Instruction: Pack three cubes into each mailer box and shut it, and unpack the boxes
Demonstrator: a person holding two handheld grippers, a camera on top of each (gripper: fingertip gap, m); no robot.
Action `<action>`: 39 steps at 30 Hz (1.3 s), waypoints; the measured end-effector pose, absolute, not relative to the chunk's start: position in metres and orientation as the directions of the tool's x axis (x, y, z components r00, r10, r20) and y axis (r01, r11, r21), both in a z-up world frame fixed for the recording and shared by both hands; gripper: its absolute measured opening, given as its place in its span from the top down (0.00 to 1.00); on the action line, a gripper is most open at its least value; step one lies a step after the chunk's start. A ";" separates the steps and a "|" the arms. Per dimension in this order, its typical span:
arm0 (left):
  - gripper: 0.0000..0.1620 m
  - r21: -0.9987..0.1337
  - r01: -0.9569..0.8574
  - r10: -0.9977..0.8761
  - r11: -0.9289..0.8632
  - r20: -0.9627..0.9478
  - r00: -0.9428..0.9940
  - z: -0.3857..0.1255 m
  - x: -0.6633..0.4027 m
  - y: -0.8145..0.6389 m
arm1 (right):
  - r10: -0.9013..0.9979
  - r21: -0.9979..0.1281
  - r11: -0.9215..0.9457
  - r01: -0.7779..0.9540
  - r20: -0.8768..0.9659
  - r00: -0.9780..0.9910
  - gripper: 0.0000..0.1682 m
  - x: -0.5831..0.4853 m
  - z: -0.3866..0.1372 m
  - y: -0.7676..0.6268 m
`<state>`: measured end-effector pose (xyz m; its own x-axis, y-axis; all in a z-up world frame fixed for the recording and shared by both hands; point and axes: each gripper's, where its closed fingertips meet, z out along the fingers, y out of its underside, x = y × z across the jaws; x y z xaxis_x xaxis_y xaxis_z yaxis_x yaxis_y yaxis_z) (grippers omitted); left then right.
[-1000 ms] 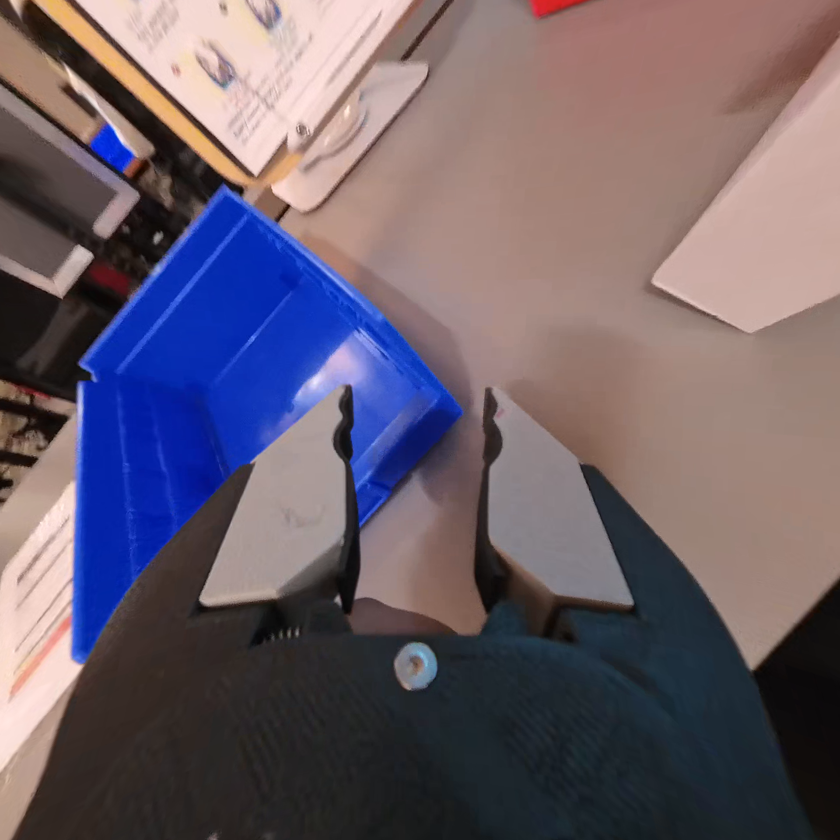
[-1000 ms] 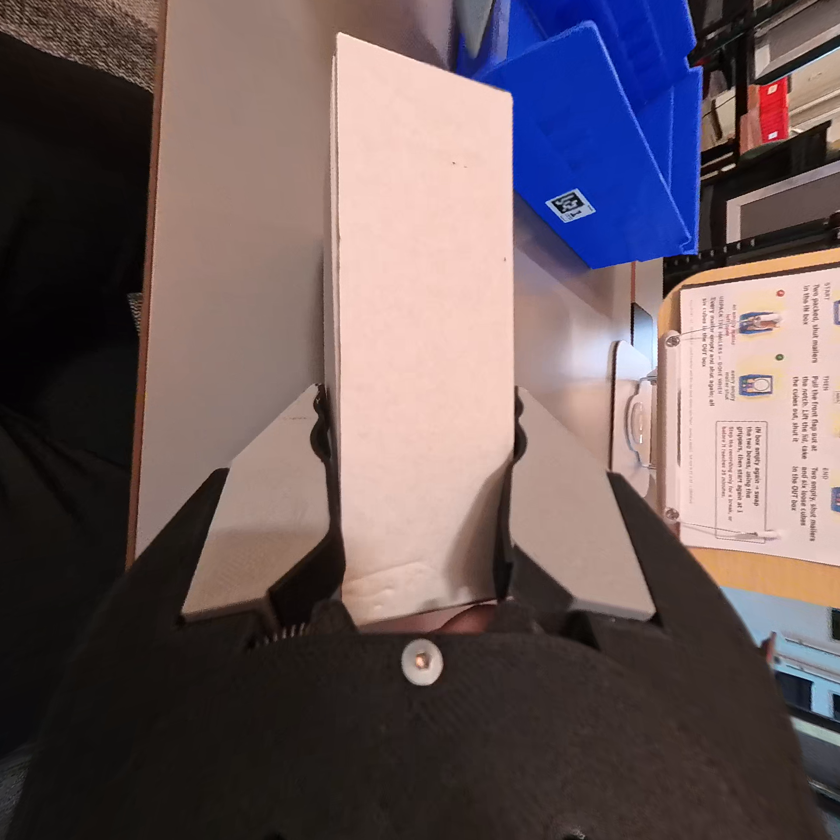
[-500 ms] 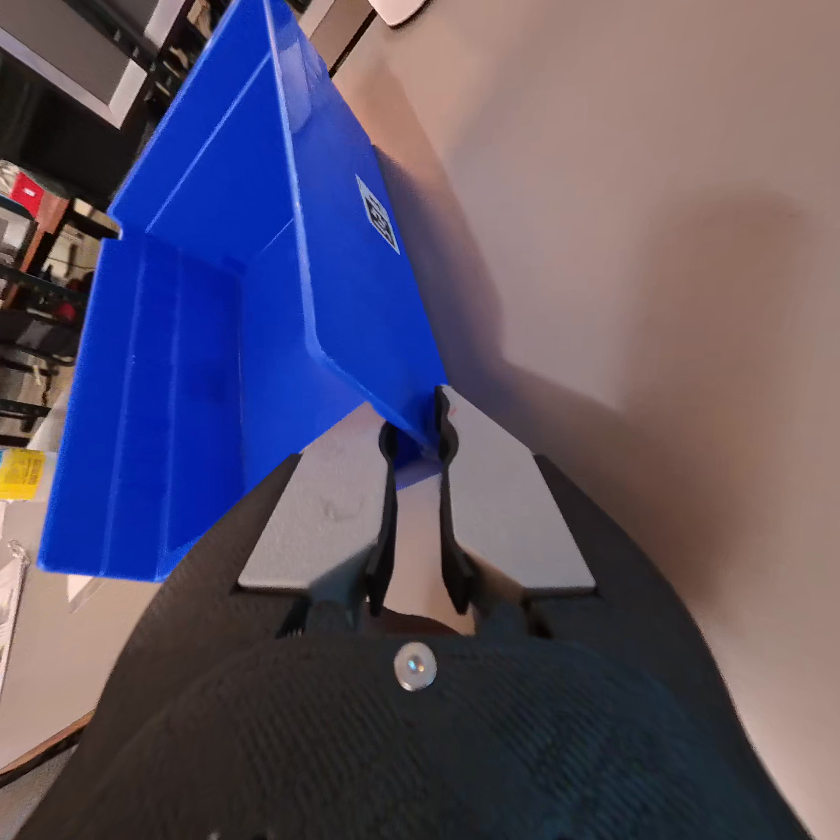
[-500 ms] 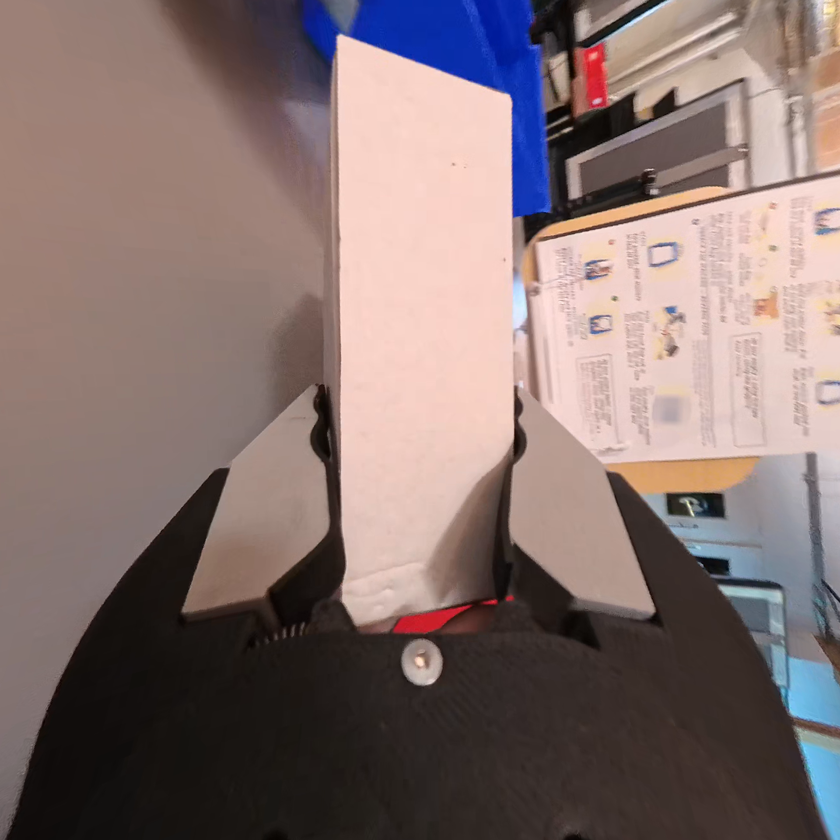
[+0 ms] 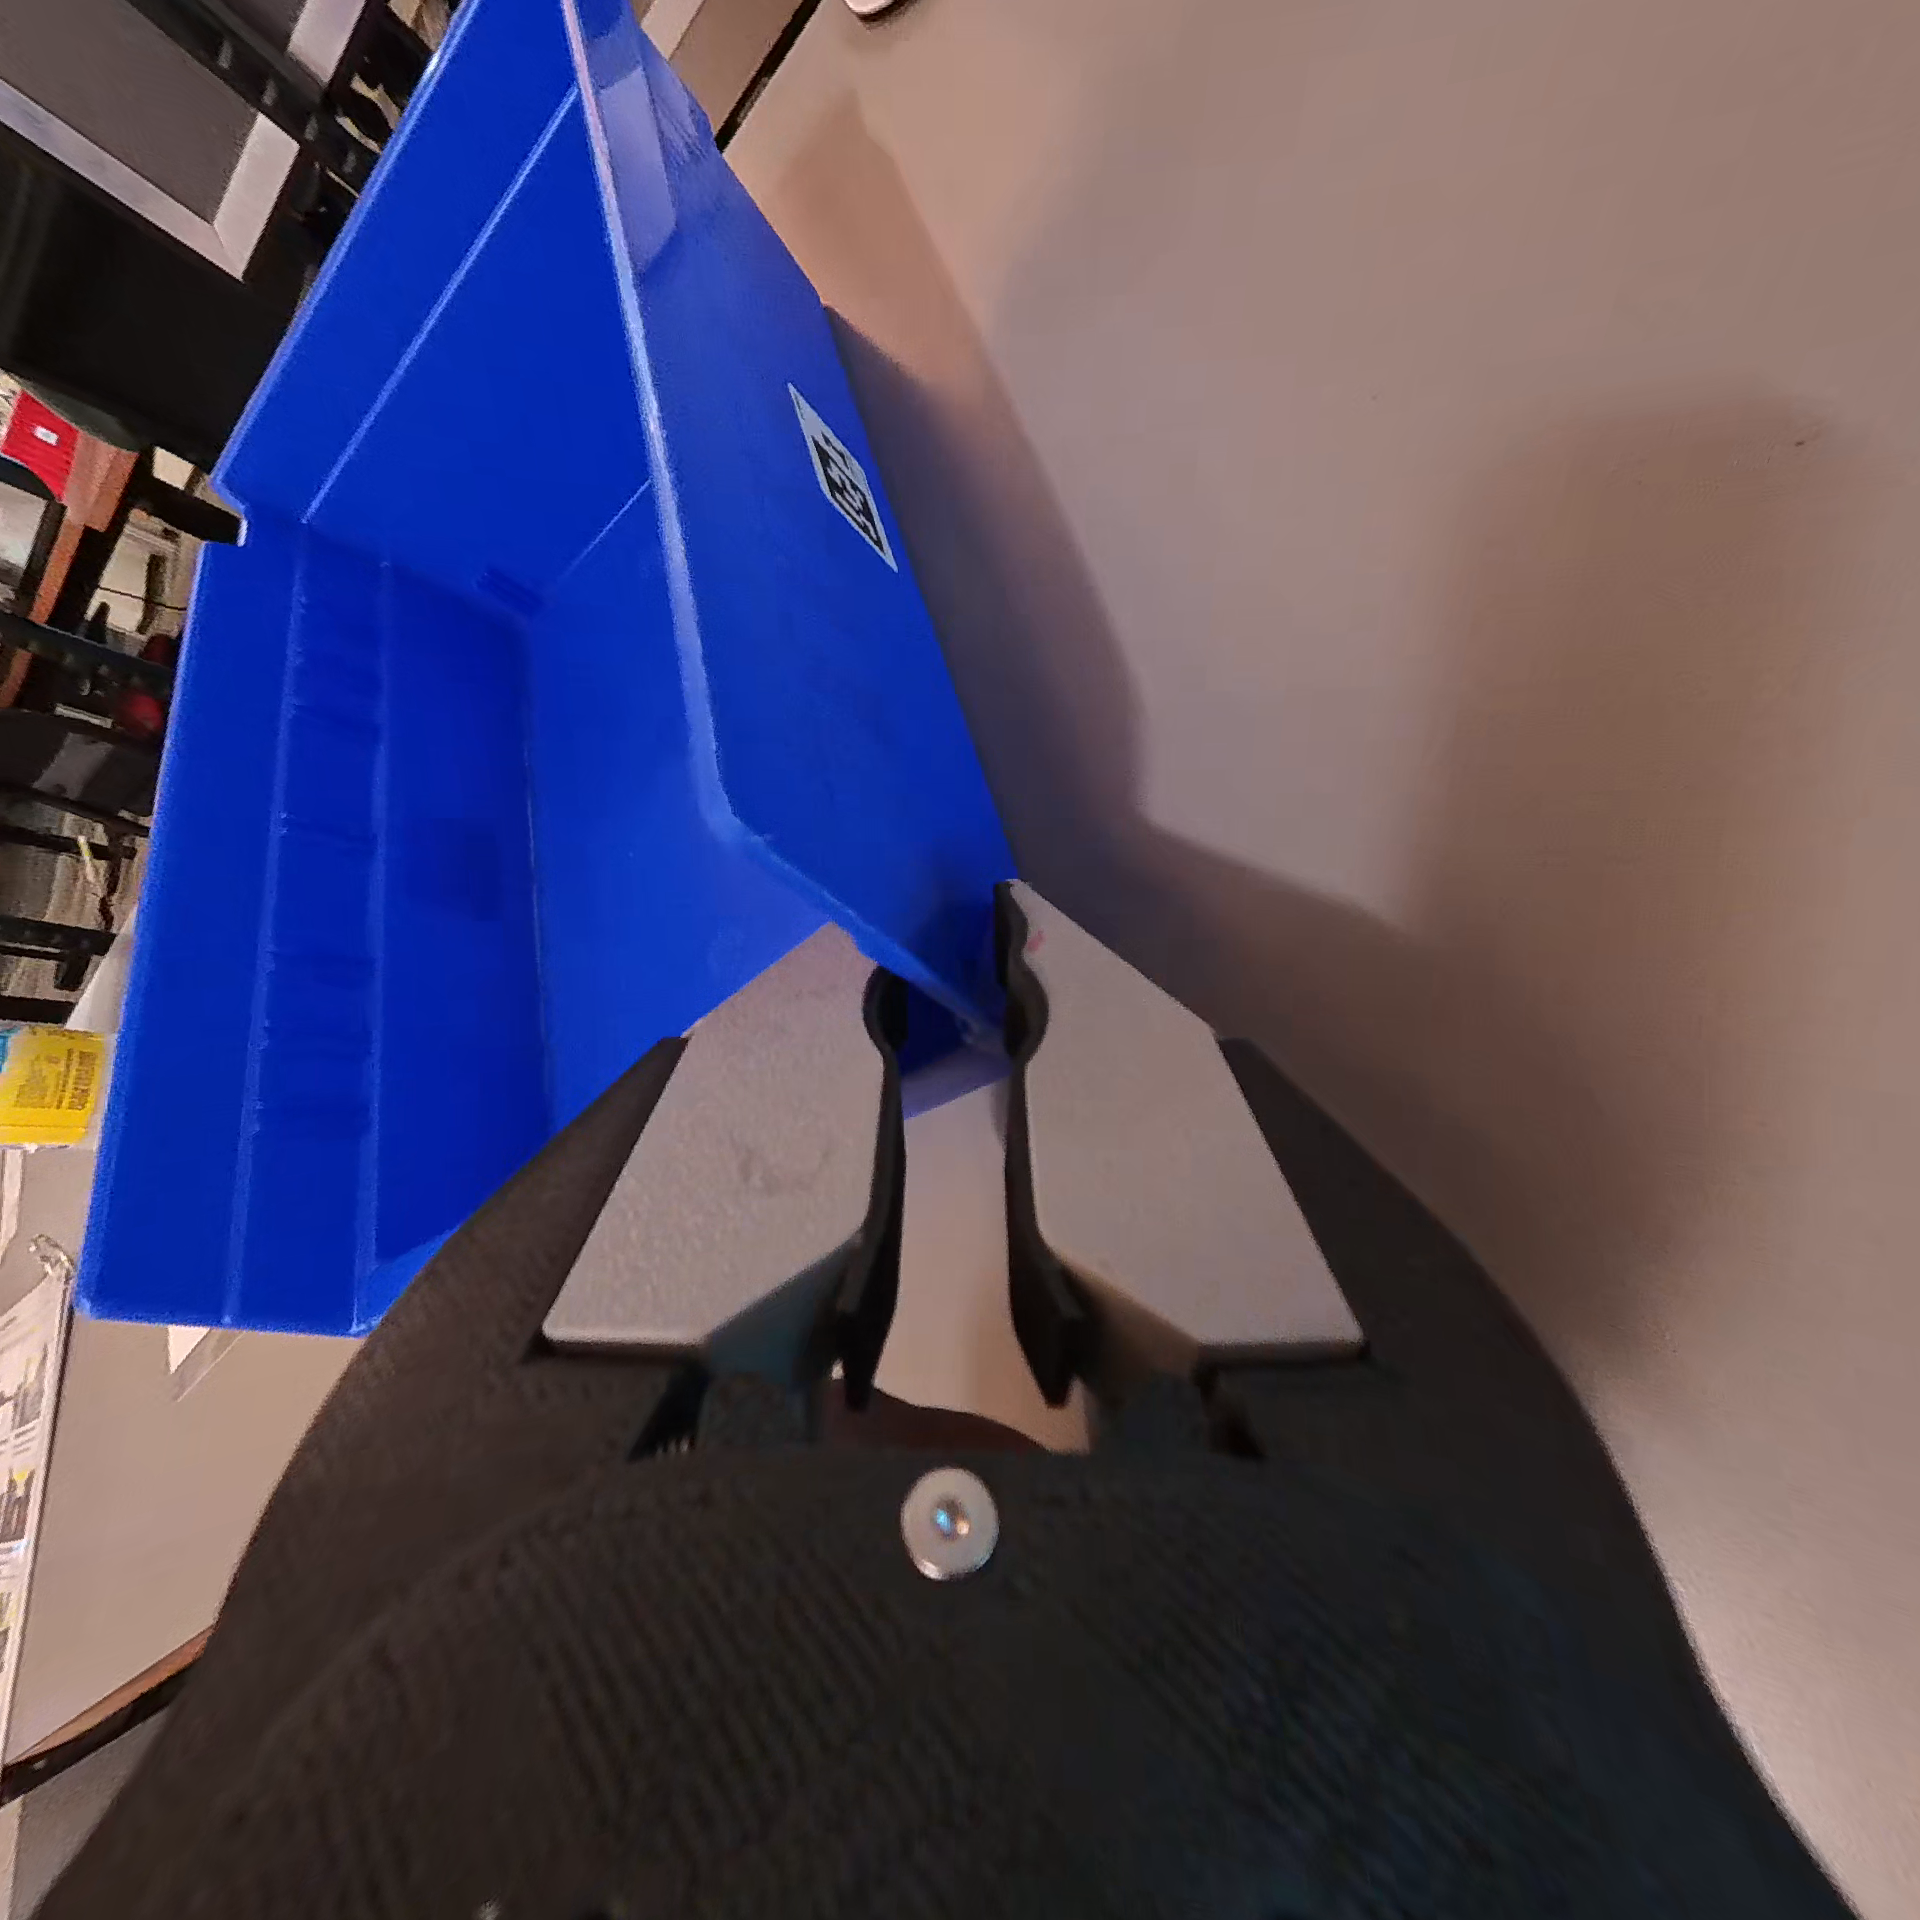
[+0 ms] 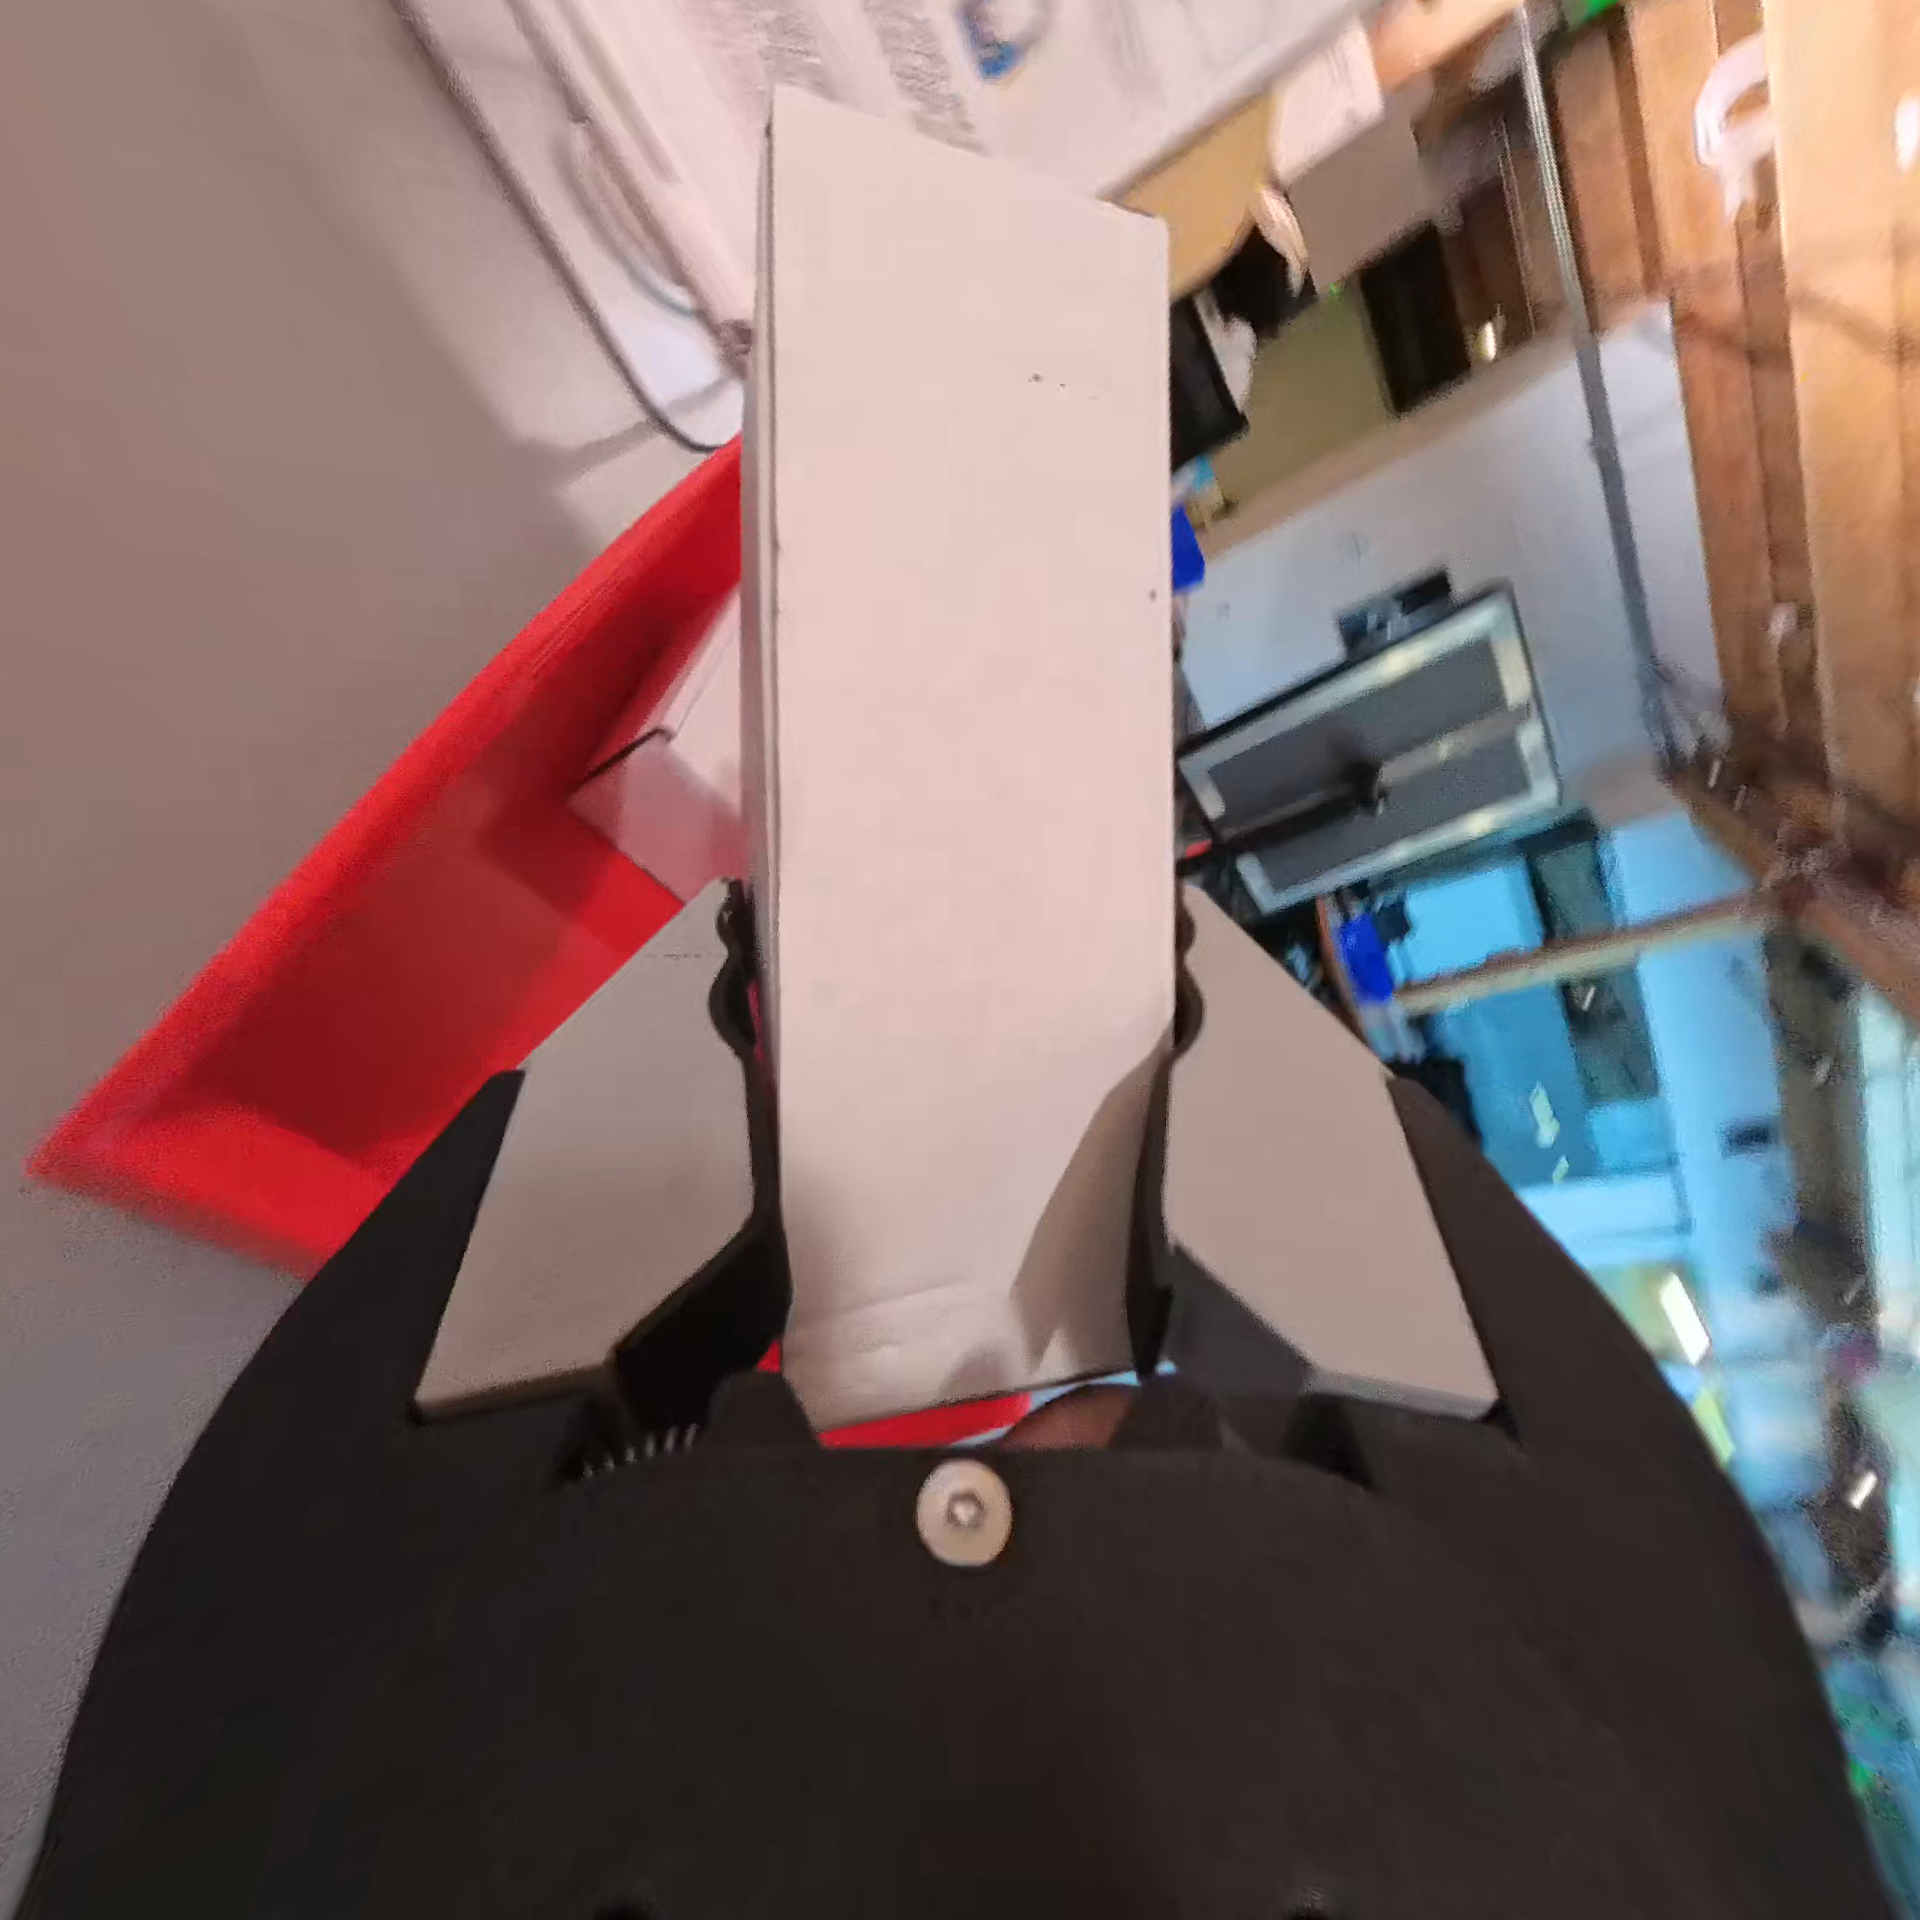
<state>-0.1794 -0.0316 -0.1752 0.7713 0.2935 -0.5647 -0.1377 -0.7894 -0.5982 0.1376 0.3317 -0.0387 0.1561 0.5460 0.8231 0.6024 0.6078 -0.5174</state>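
My left gripper [image 5: 951,977] pinches the blue bin [image 5: 499,727] corner as before; my right gripper [image 6: 961,971] still clamps the white mailer box [image 6: 961,644] (now over a red bin [image 6: 416,935]).

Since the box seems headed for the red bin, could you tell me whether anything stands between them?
Another white box already lies in the red bin, just beyond the mailer box that the right gripper holds. The bin's near part looks free.

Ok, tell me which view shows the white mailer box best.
The right wrist view: the white mailer box fills its centre, clamped between the right gripper's fingers, above a red bin. The left wrist view shows none of it, only a blue bin.
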 end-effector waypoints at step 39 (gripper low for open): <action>0.90 -0.598 -0.156 0.296 -0.786 -0.586 0.754 -0.177 -0.179 -0.029 | 0.749 -0.657 0.607 0.447 0.661 -0.045 0.65 0.150 -0.074 0.313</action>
<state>-0.1793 -0.0295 -0.1771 0.7544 0.2963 -0.5857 -0.1558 -0.7860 -0.5982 0.1498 0.3127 -0.0736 -0.0449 0.7489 0.6612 0.4471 0.6069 -0.6571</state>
